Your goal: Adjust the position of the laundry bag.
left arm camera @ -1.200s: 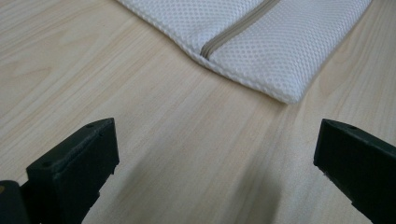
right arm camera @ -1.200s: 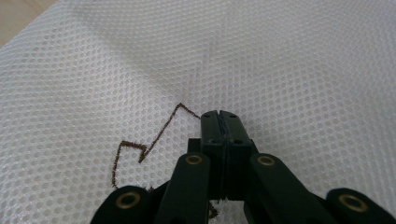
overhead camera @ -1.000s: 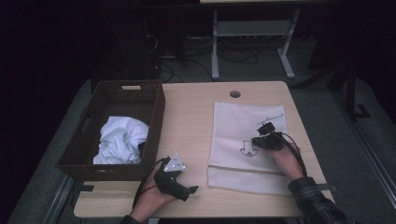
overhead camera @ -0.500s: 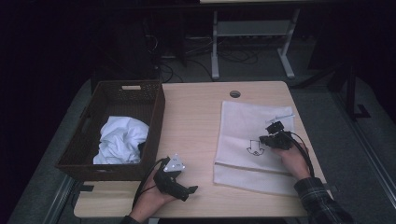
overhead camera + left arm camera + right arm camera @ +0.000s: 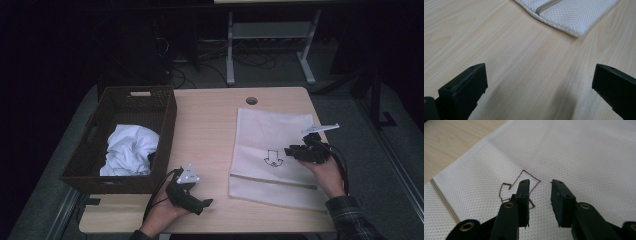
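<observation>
A white mesh bag lies flat on the right half of the wooden table, with a drawn arrow on it and a zipper near its front edge. My right gripper hovers over the bag beside the arrow. In the right gripper view its jaws have just been opening; they stand slightly apart above the mesh with nothing between them. My left gripper rests at the table's front, open wide over bare wood. A corner of the bag lies beyond it.
A dark wicker basket stands at the table's left with a crumpled white cloth inside. A round cable hole sits near the table's far edge. Beyond the table are dark floor and metal legs.
My right gripper has moved right across the bag, and the bag shifted slightly right with it. Its jaws have parted. The left gripper has stayed put.
</observation>
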Action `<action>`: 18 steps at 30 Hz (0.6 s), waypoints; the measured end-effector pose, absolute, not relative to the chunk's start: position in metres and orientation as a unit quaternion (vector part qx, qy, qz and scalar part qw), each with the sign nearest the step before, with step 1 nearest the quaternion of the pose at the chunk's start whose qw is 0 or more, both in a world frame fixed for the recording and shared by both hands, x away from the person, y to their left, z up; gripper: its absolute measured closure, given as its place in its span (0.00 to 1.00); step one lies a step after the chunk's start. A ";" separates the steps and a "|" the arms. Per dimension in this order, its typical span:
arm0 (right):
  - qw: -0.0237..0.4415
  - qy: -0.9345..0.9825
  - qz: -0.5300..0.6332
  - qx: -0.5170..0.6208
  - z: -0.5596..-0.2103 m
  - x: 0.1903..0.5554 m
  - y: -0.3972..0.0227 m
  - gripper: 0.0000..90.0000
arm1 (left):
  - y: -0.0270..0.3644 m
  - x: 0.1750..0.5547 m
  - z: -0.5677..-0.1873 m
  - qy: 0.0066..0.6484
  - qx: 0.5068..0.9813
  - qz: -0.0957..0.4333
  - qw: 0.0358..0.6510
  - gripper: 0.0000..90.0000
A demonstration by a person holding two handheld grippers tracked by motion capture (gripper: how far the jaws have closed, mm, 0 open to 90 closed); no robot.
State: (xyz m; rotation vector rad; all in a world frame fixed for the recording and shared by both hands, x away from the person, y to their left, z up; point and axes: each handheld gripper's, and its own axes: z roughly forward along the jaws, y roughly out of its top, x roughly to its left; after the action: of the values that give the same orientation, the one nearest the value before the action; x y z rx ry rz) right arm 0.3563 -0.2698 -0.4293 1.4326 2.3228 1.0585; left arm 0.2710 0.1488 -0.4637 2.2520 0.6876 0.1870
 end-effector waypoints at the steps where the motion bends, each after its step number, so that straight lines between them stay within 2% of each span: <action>1: 0.113 0.789 0.360 0.485 -0.428 0.354 -0.271 0.73 | 0.149 0.271 -0.464 0.268 0.882 0.073 0.379 0.00; 18: 0.108 0.793 0.375 0.467 -0.431 0.316 -0.292 0.67 | 0.151 0.271 -0.463 0.272 0.880 0.073 0.382 0.00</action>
State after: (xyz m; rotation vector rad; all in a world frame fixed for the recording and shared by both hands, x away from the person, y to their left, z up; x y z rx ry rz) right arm 0.3160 -0.2918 -0.4310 1.3735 2.3340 1.1033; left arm 0.2710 0.1506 -0.4634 2.2461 0.6939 0.1874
